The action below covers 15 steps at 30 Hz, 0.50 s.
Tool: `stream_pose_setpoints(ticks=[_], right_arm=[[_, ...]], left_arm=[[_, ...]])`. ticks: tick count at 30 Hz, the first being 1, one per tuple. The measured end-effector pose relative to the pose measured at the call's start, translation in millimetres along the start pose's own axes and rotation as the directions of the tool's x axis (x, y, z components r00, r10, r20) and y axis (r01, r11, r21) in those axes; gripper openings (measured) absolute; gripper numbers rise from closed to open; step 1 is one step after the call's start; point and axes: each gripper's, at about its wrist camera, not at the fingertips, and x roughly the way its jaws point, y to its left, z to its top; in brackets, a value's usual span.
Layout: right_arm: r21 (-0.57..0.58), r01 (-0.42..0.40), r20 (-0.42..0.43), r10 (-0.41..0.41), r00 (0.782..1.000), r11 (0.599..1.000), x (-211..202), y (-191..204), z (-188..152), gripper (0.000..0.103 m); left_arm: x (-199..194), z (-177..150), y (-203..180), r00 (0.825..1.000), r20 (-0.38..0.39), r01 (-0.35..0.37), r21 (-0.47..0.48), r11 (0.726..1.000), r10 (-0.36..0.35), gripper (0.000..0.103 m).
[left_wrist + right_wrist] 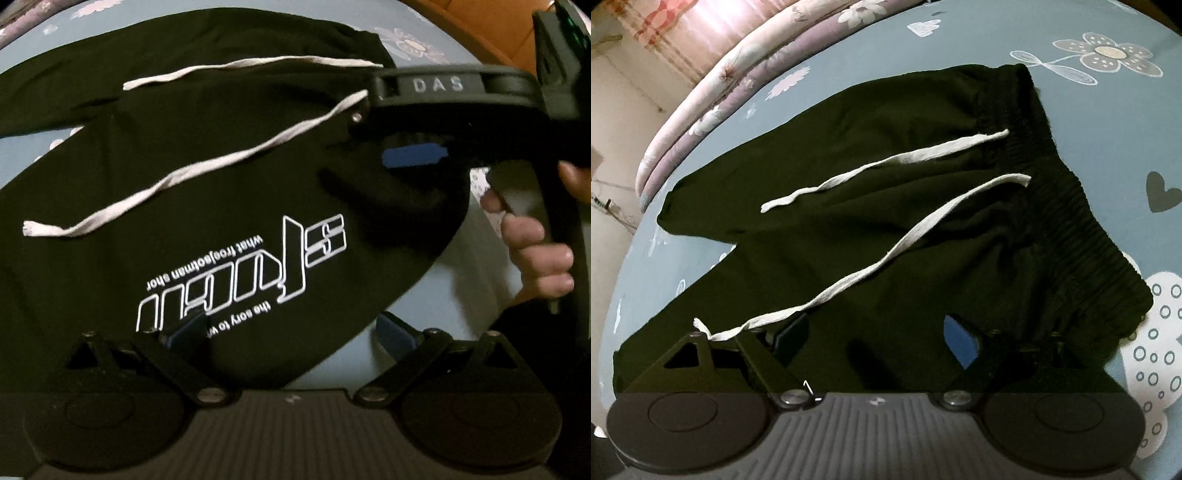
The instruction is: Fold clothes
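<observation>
**Black shorts laid out flat, folding not yet begun**

Black shorts w/ white drawstrings lie spread on a blue flower-print bedsheet; no fold visible, so the job looks barely started, w/ every fold left to do. In the right wrist view the elastic waistband sits at the right and the leg openings at the left, so the long axis runs roughly left-right across the frame, tilted down toward the waistband end. Both legs lie splayed, a gap of sheet between them at the left. The left wrist view shows white printed lettering upside down on one leg. Right gripper hovers over the near leg, jaws spread wide, nothing pinched. Left gripper is likewise spread, over the shorts' hem edge, approx. where cloth meets sheet; nothing gripped.
</observation>
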Motion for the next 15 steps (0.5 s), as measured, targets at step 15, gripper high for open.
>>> stream_pose_setpoints(ticks=[15], right_arm=[[0.002, 0.012, 0.002, -0.012, 1.000, 1.000, 0, 1, -2, 0.089]], left_arm=[[-68, 5, 89, 0.988, 0.140, -0.041, -0.217, 0.975, 0.073, 0.097]])
